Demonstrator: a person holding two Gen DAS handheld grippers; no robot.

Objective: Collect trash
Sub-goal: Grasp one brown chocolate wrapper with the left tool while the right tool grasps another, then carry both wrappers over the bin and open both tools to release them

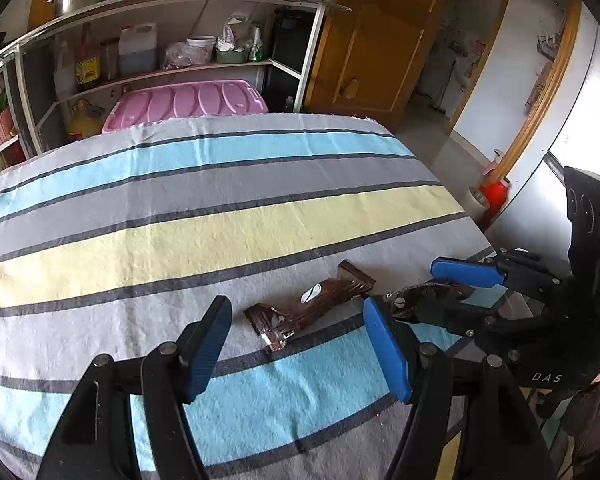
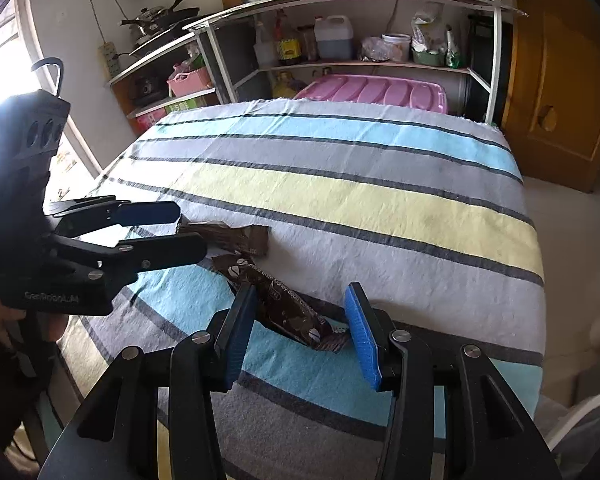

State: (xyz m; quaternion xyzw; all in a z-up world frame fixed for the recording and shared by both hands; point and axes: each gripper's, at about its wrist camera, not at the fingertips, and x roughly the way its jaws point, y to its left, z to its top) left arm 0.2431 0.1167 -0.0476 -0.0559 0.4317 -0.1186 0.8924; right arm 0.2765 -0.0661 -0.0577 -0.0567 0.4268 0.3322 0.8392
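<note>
Two wrappers [image 1: 312, 304] [image 2: 288, 308] lie near the table [image 1: 180, 200] edge between both grippers' [image 1: 300, 340] [image 2: 296, 332] wide jaws.

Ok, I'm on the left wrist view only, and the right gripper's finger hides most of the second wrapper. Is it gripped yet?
Observer: Not yet. In the right wrist view the right gripper is open, and the second wrapper lies on the cloth between its fingers.
Operator: And my left gripper, is it lined up on the first wrapper?
Observer: Seen from the right side, the left gripper is open too, with one finger on either side of the end of the first wrapper.
</note>
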